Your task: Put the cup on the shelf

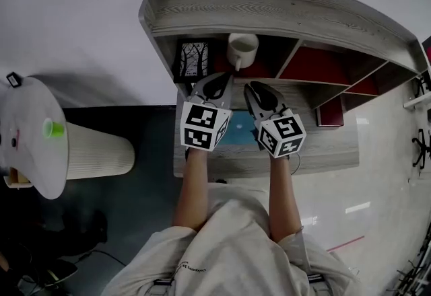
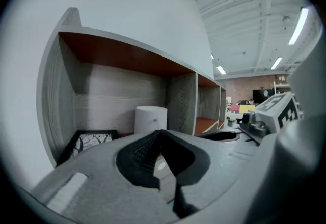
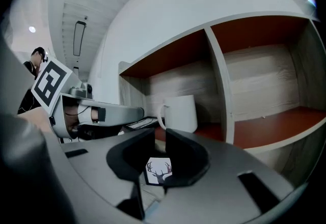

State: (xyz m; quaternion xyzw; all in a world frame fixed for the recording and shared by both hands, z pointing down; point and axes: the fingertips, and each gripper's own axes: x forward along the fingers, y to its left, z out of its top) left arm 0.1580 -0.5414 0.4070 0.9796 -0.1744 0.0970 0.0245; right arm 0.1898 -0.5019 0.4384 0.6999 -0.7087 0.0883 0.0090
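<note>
On the shelf (image 1: pixel 283 5), far left bay: cup (image 1: pixel 242 49) upright beside picture frame (image 1: pixel 193 59).
Left gripper (image 1: pixel 217 78) pinched closed, right gripper (image 1: pixel 256 86) barely parted, both empty; risks toppling cup if pushed farther.

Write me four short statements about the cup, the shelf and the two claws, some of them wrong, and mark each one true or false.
1. The cup stands in the leftmost compartment of the shelf. True.
2. The right claw is clamped on the cup. False: it sits in front of the shelf with nothing in it, and the cup stands free.
3. A framed picture shares the cup's compartment, to the cup's left. True.
4. The left claw is wide open around the cup. False: its jaws are together and it is short of the cup.
</note>
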